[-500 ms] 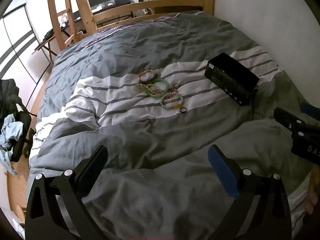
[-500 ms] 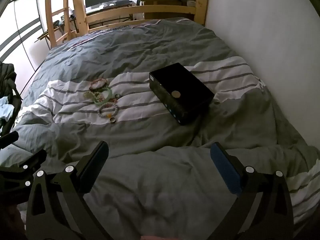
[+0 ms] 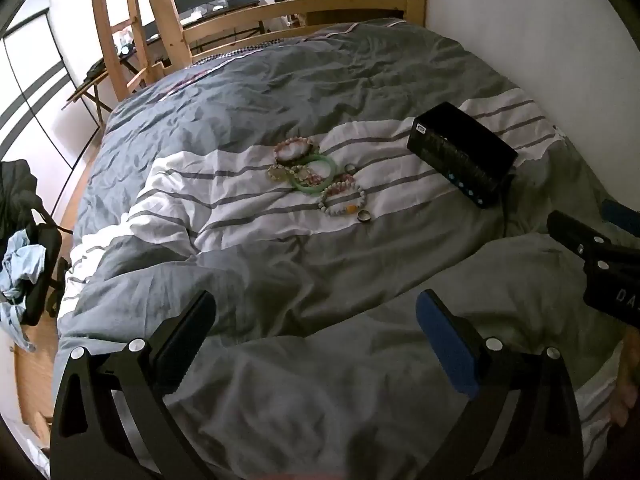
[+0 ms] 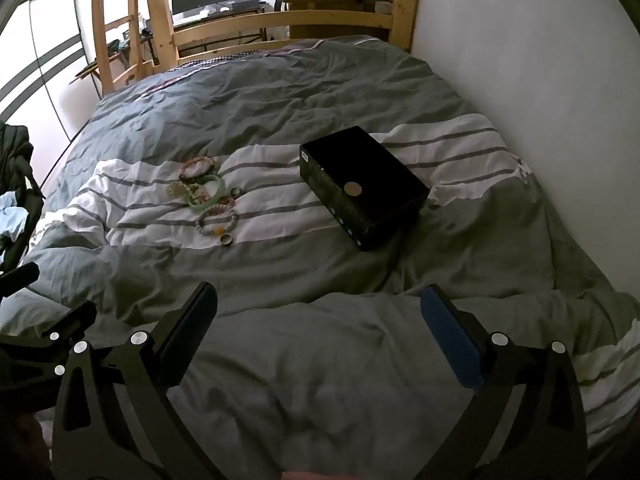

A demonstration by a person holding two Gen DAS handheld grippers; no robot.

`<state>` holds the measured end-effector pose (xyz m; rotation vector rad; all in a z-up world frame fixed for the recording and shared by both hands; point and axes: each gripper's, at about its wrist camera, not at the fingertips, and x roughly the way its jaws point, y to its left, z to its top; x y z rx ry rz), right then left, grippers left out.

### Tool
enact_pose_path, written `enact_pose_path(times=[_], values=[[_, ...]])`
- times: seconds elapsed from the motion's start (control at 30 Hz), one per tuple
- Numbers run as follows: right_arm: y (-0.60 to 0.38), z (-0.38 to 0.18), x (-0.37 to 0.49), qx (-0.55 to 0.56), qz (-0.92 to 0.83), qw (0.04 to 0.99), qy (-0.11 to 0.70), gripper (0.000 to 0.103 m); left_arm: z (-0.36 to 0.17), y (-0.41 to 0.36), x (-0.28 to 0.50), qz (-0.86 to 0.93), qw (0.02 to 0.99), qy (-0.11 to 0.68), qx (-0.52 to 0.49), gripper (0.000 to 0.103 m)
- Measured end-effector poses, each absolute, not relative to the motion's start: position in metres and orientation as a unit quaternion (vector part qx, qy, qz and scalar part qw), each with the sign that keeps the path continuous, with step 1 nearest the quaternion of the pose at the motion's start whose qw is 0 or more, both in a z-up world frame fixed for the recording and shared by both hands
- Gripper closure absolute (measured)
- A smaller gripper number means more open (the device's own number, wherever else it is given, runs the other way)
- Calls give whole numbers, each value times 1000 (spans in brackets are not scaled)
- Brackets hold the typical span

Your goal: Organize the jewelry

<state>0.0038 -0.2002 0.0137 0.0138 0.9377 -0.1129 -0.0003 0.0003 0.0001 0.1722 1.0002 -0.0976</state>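
Observation:
A small heap of jewelry lies on the white stripe of the duvet: a green bangle (image 3: pixel 314 174) (image 4: pixel 206 194), several bead bracelets (image 3: pixel 343 200) (image 4: pixel 217 219) and two rings (image 3: pixel 364 217) (image 4: pixel 227 240). A closed black box (image 3: pixel 460 159) (image 4: pixel 364 186) stands to the right of them. My left gripper (image 3: pixel 314 316) is open and empty, well short of the jewelry. My right gripper (image 4: pixel 318 312) is open and empty, short of the box. Each gripper shows at the edge of the other's view.
The grey and white striped duvet (image 3: pixel 280 80) covers the bed. A white wall (image 4: pixel 520 60) runs along the right. A wooden bed frame and ladder (image 3: pixel 160 32) stand at the far end. A chair with clothes (image 3: pixel 24 248) is at the left.
Both views have shifted very slightly; the jewelry and the box have not moved, and both grippers remain open.

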Motion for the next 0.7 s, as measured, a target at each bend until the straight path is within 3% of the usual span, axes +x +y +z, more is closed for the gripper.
enact_pose_path(times=[0.7], values=[[-202, 14, 4, 8, -53, 890, 453, 3, -4, -4, 1, -51, 871, 482, 83, 5]])
